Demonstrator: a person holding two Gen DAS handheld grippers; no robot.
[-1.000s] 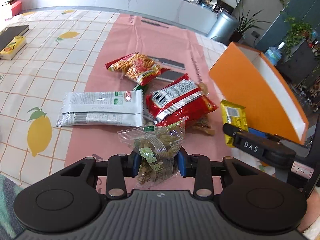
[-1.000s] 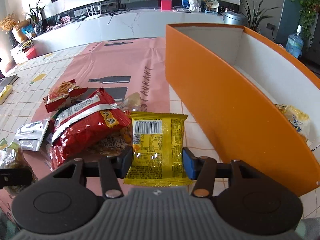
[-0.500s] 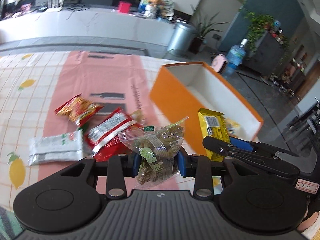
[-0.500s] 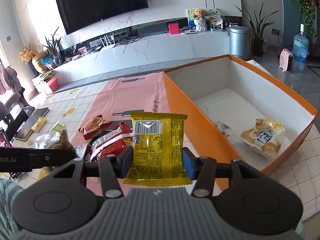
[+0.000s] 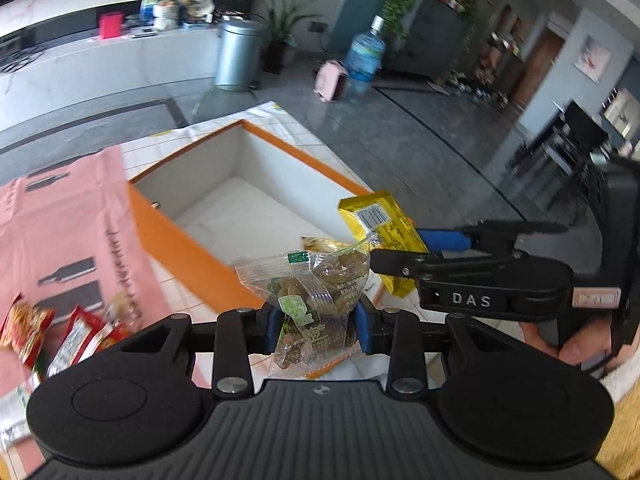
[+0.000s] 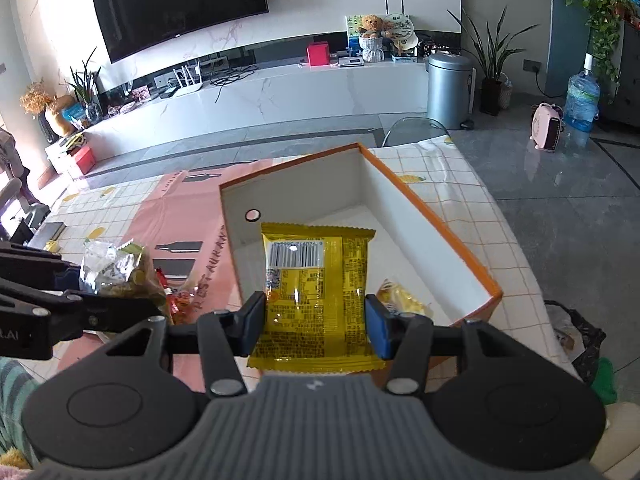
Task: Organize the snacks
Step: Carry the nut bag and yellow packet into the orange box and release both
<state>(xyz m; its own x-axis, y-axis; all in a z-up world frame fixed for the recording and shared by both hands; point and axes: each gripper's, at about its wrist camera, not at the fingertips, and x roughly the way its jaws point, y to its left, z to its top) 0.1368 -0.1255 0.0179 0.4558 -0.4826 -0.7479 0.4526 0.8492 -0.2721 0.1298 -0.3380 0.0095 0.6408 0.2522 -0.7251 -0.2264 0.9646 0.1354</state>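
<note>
Holding a yellow packet (image 6: 316, 292), the right claw (image 6: 315, 322) hangs over the orange box (image 6: 460, 240), ahead of the left claw (image 5: 318, 326), which grips a clear bag (image 5: 316, 300) at the near wall.

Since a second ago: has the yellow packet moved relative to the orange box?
Yes. The yellow packet rose from table level beside the orange box to above its open interior.

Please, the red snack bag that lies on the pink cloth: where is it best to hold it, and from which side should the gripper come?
Only the near end of the red snack bag shows, lying flat beside another packet. Judging from that, grip a sealed end or a long edge, coming down from above at a slant so one finger slides under the thin edge. The flat, crinkly pouch probably gives little to pinch at its middle.
</note>
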